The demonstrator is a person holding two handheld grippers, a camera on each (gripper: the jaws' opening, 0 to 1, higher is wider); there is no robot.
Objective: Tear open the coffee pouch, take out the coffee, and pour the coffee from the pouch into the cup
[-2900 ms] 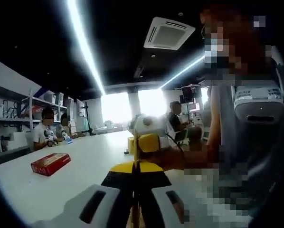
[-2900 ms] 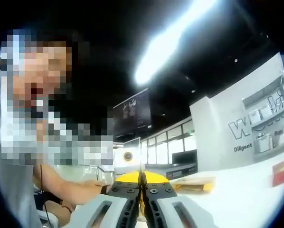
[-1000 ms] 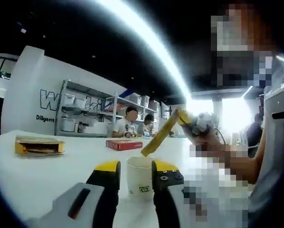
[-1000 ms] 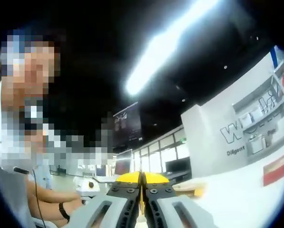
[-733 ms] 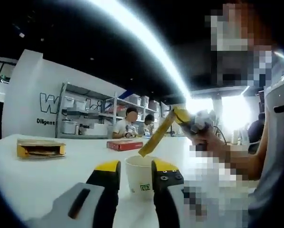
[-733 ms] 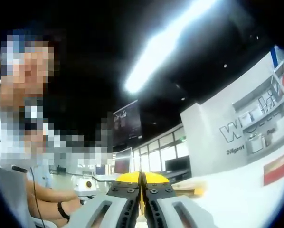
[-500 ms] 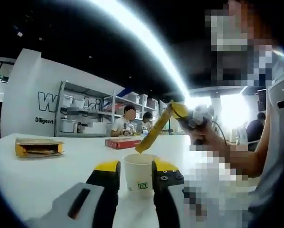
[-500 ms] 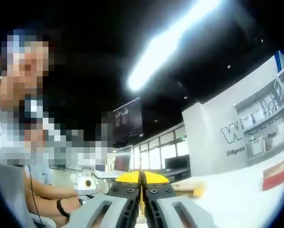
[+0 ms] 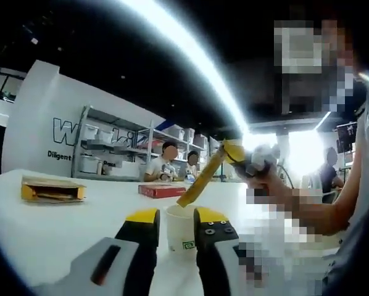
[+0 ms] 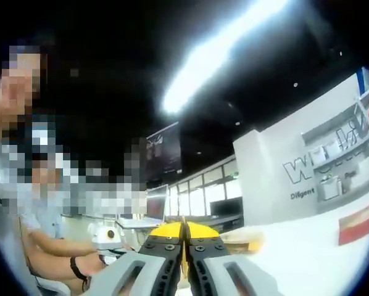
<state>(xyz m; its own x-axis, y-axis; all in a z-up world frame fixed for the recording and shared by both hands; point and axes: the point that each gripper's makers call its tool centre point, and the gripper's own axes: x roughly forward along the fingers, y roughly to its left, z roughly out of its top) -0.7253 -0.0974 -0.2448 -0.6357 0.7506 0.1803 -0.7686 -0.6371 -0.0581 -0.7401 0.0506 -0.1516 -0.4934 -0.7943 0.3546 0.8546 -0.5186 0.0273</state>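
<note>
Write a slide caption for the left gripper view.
Right hand-held gripper tilts the yellow coffee pouch over the white cup.

The large white back wall [image 9: 42, 132] carries big outlined letters starting with "W" above a smaller line beginning "Diligent"; the white paper cup's [image 9: 180, 227] green mark is unreadable.

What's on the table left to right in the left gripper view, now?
Yellow box → red box → cup, framed by the left gripper → pouch, slanting down toward the cup from the right gripper.
</note>
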